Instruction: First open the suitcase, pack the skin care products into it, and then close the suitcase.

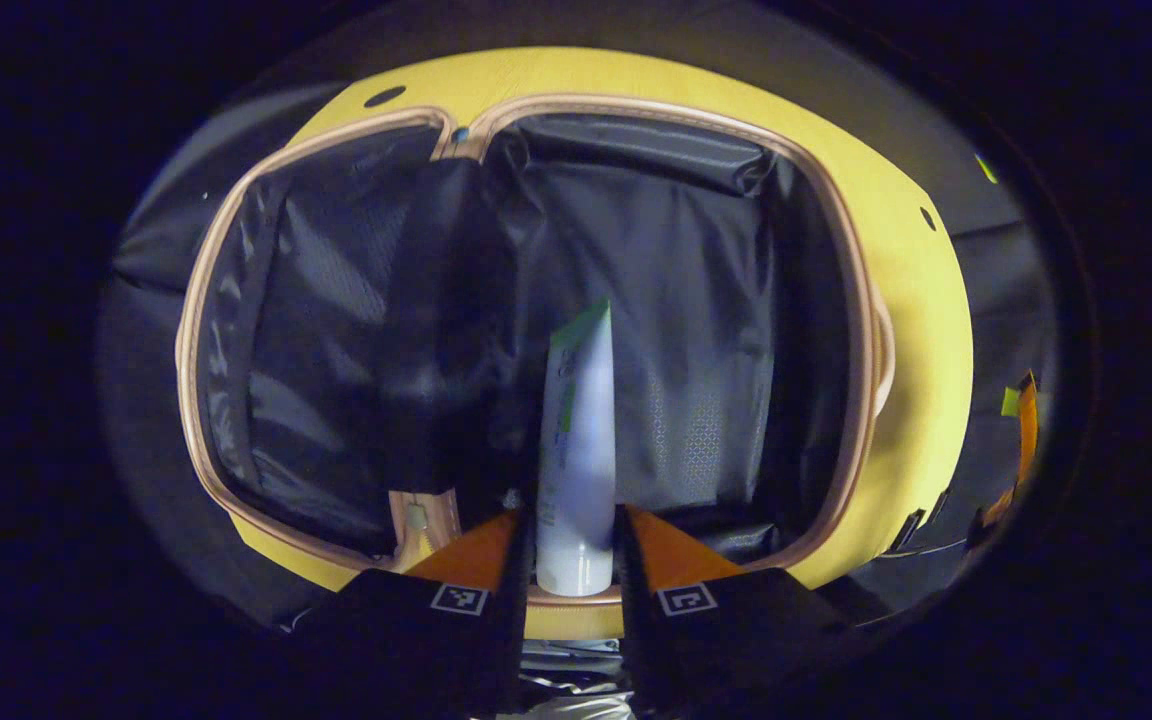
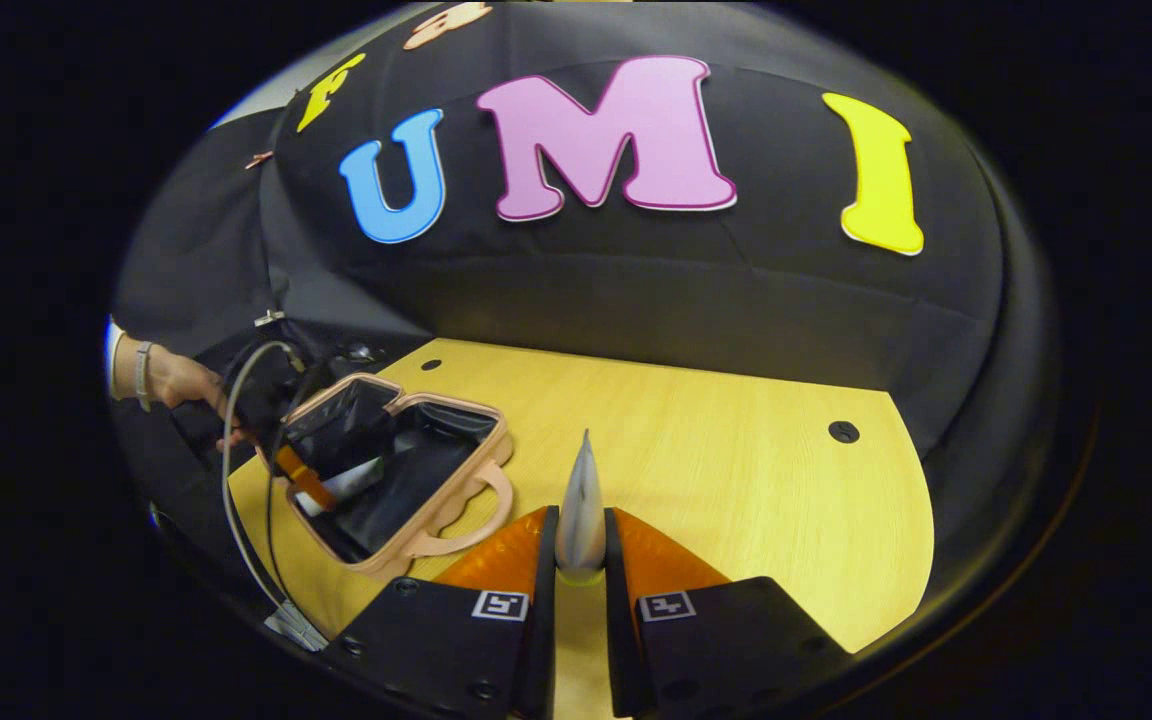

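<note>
**Both grippers hold a tube; the left one is over the open suitcase**

In the left gripper view we look straight down into the open suitcase. Its dark lining spreads across both halves, with a pale pink rim running around the opening, and it lies on a yellow wooden table. The left gripper has its two fingers closed against a white tube with a green edge. The cap end sits between the fingers and the flat crimped end points away from us, over the right half of the lining. We cannot tell whether the tube touches the lining or hangs just above it.

In the right gripper view we see the right gripper near the front edge of the table. Its fingers are closed on a second tube, silvery with a yellowish cap end, which stands between them with its narrow crimped end pointing away towards the far wall.

To the left in that same view lies the suitcase, lid thrown back, its handle on the near right side. The left gripper reaches into it from the left, with the white tube in its grip, and a hand holds it from behind. A grey cable loops down from it towards the near edge.
</note>
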